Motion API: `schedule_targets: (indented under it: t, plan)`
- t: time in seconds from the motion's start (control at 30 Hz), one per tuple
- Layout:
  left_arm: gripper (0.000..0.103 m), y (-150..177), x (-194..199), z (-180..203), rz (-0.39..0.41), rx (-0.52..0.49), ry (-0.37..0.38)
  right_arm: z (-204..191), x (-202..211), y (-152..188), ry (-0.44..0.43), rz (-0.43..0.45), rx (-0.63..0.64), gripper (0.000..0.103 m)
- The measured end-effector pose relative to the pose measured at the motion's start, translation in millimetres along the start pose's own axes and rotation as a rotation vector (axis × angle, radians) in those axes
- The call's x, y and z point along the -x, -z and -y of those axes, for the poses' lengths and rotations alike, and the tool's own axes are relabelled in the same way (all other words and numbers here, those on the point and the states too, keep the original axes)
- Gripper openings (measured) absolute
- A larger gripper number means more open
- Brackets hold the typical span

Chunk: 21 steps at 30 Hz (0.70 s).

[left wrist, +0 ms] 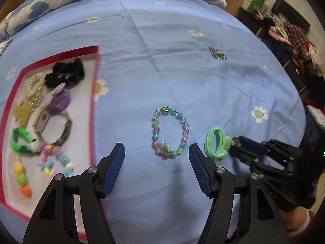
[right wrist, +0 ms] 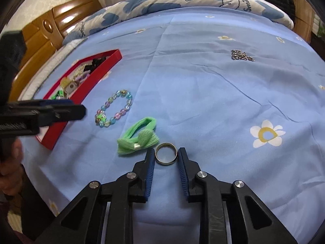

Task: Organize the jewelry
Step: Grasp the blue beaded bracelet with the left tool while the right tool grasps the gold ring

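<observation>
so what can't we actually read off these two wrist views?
- Red tray: contents motion-blurred in the left wrist view; in the right wrist view its wall and the left gripper hide most of them.
- Ring: whether the right gripper pads touch it is unclear; in the left wrist view it is hidden behind the fingers.
- Silver chain pile: too small to tell links or clasp.

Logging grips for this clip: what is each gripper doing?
Left gripper: open, empty, above the bead bracelet.
Right gripper: shut on the ring.
</observation>
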<state>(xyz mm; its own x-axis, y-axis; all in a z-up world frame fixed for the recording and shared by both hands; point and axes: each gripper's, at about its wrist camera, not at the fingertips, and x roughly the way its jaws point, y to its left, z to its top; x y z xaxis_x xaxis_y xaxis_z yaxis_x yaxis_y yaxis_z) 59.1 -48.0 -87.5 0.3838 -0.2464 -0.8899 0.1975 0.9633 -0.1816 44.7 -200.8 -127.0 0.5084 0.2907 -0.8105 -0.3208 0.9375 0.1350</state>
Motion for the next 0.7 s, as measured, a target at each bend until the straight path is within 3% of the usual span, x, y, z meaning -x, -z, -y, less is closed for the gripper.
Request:
schedule_targets:
  t: [0.2,0.27,0.3,0.33,0.37,0.43,0.5,0.53,0.7]
  plan:
    - [0.068,-6,-28,8,-0.051,-0.024,0.003,19,11,-4,-0.038,0.035,-0.084,0.023]
    - [0.068,-5,-30,11,-0.031,-0.04,-0.021,24,14,-6,-0.044,0.044,-0.099,0.023]
    - [0.061,-4,-32,13,-0.027,-0.052,-0.029,25,16,-7,-0.05,0.048,-0.108,0.023]
    - [0.045,-4,-34,13,-0.03,-0.061,-0.04,27,18,-7,-0.054,0.052,-0.115,0.023]
    - [0.039,-4,-34,13,-0.027,-0.064,-0.041,27,18,-8,-0.055,0.054,-0.117,0.023]
    - [0.013,-6,-33,11,-0.027,-0.063,-0.023,28,20,-8,-0.065,0.057,-0.127,0.023]
    - [0.012,-7,-29,7,-0.027,-0.057,-0.005,28,20,-8,-0.074,0.057,-0.134,0.023]
    - [0.005,-6,-27,6,-0.021,-0.054,0.001,27,20,-8,-0.076,0.056,-0.135,0.023]
    - [0.006,-2,-9,2,0.014,-0.023,0.05,22,24,-10,-0.094,0.063,-0.129,0.023]
